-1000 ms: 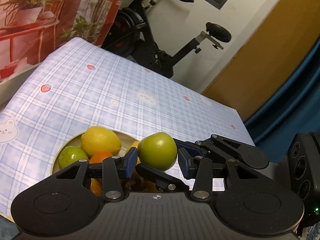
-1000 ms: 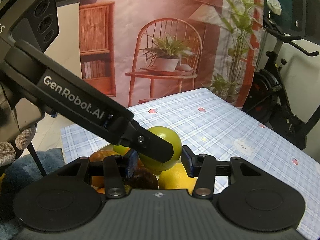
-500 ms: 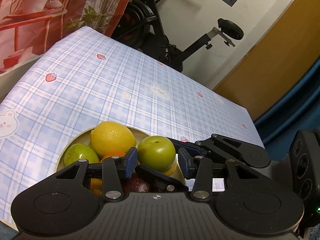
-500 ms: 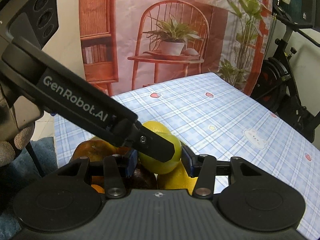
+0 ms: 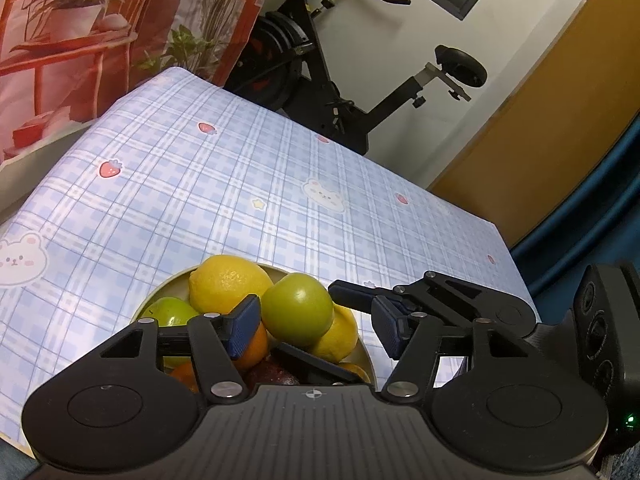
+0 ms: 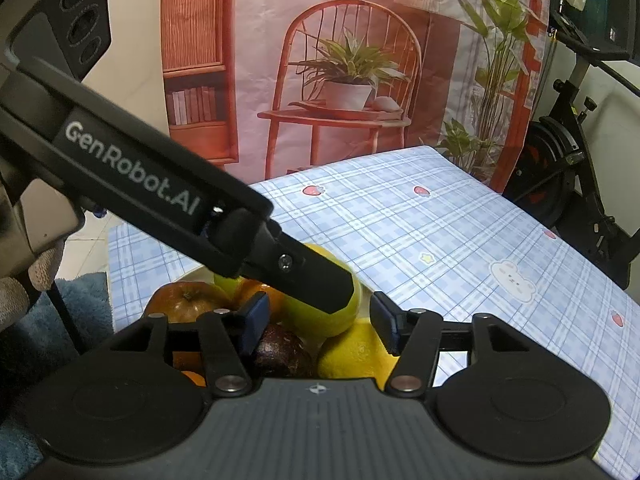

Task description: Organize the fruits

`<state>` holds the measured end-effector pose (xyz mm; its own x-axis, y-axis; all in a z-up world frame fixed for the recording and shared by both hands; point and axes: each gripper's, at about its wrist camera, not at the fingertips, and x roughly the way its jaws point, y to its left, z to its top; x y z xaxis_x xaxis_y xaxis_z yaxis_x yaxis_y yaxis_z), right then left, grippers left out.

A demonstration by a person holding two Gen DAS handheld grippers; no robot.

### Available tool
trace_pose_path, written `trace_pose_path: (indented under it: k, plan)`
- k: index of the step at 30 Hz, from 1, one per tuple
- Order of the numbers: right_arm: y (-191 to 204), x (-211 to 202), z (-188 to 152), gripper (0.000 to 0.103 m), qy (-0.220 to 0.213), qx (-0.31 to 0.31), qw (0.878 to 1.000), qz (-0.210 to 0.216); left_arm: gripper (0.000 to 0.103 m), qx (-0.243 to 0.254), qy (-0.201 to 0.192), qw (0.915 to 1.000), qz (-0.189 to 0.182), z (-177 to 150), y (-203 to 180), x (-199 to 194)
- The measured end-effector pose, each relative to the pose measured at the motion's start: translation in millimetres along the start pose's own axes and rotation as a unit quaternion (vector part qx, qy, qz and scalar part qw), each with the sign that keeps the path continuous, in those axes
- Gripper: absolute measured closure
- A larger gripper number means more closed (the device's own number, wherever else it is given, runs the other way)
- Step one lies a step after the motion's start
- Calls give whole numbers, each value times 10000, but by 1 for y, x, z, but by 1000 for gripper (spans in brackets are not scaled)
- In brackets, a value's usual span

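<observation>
Apple green, glossy, atop fruit pile; left claw, right claw just parted.

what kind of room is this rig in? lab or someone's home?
Looks like a home room, probably a spare or living room set up for recording: an exercise bike by the wall, a printed backdrop hung behind, and a table under a checked cloth.
</observation>
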<state>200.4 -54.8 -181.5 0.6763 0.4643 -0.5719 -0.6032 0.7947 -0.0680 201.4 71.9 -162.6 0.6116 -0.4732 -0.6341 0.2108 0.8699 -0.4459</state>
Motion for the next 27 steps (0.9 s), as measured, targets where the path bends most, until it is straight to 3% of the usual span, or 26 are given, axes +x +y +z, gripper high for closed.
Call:
trace_pose_path:
  k: [7,14,23,27]
  plan:
    - [0,-4,0,41,-21,47,10000,-14,35,156,-103,9995,235,2,-6,-7]
    - [-8,-31,-2,25,-279,419,9985,-223,21,420,-540,9943,814,11,-20,-40]
    - [-19,-103,4,0,-888,1205,9856,-786,13,928,-1168,9828,1092,11,-61,-92]
    - [-24,-135,13,0,-798,1458,9813,-976,8,1105,-1469,9760,1164,10,-85,-115]
